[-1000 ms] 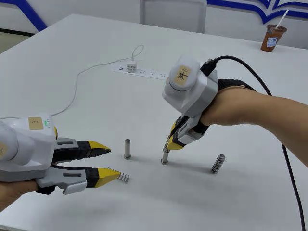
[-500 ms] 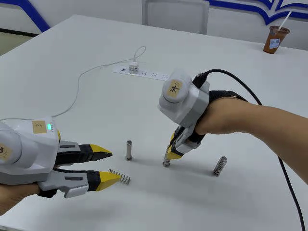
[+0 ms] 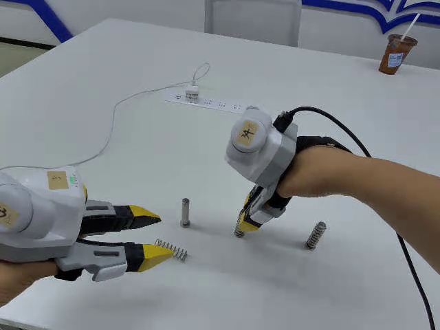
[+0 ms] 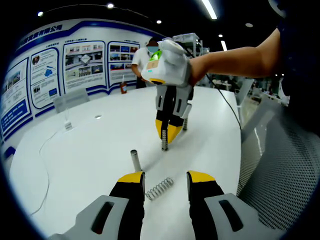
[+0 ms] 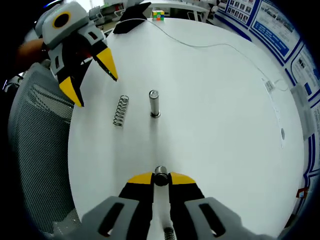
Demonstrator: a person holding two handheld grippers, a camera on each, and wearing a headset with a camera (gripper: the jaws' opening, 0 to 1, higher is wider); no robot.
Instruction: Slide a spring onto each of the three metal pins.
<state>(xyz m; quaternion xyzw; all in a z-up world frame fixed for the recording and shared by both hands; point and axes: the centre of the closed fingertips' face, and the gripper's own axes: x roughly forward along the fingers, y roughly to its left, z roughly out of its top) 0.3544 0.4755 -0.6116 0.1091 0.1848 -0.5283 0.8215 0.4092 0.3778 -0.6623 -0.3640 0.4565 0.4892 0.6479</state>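
Three metal pins stand on the white table [image 3: 103, 82]. The left pin [image 3: 185, 212] [image 5: 154, 103] [image 4: 135, 160] is bare. My right gripper [image 3: 247, 222] [image 5: 161, 179] points down over the middle pin [image 3: 238, 229] [image 4: 164, 145], shut on the spring around it; the pin's top shows between the jaws. The right pin [image 3: 315, 235] wears a spring. A loose spring [image 3: 170, 249] [image 4: 159, 188] [image 5: 120, 110] lies flat just ahead of my left gripper [image 3: 155, 236] [image 4: 165, 177], which is open with nothing held.
A white power strip [image 3: 206, 103] with its cable lies farther back. A drink cup with a straw [image 3: 397, 53] stands at the far right. A chair [image 3: 252, 20] sits at the table's far edge. A person's forearm and black cable trail from the right gripper.
My right gripper has sunk a little lower along the middle pin with the spring. The left gripper and the loose spring stay where they were; the view shifted slightly.
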